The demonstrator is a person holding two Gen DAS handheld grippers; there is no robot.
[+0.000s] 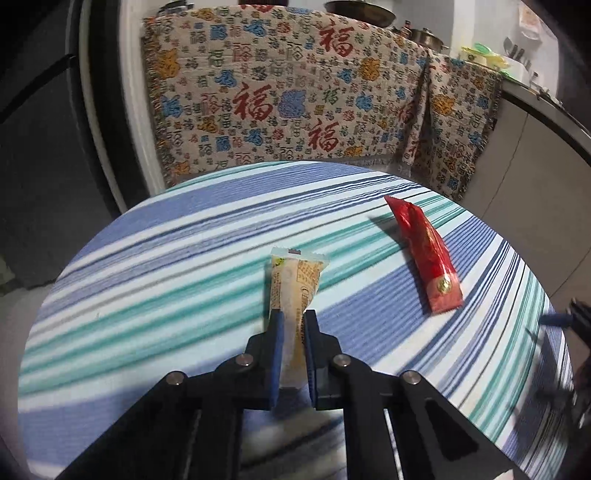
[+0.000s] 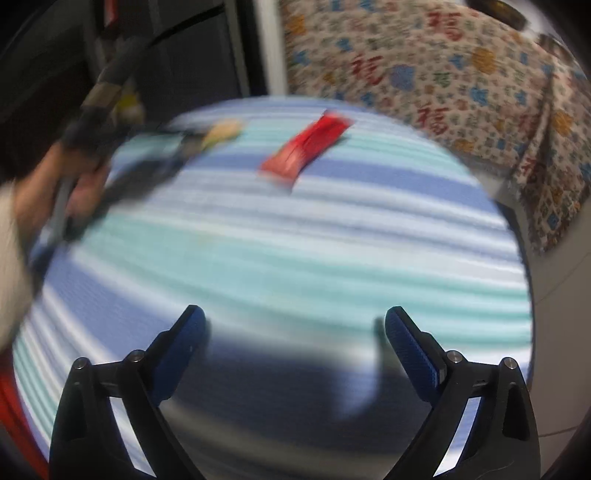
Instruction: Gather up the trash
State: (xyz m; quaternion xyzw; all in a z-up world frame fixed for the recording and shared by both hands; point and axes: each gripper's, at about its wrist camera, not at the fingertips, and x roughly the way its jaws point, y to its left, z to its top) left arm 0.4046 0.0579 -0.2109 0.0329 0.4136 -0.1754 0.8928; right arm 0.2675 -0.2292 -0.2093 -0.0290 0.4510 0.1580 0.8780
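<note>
My left gripper point(image 1: 294, 317) is shut on a beige snack wrapper point(image 1: 295, 280) and holds it just above the striped round table point(image 1: 147, 288). A red wrapper point(image 1: 428, 254) lies flat on the cloth to the right of it. In the blurred right wrist view, my right gripper point(image 2: 295, 317) is open and empty over the near part of the table point(image 2: 295, 240). The red wrapper point(image 2: 306, 147) lies far ahead of it. The left gripper point(image 2: 173, 155) with the beige wrapper point(image 2: 223, 131) shows at the far left.
A patterned cloth point(image 1: 295, 92) covers furniture behind the table. A counter with pots point(image 1: 424, 35) and clutter runs at the right. A dark cabinet point(image 1: 37, 147) stands at the left. The right gripper shows at the table's right edge point(image 1: 569, 317).
</note>
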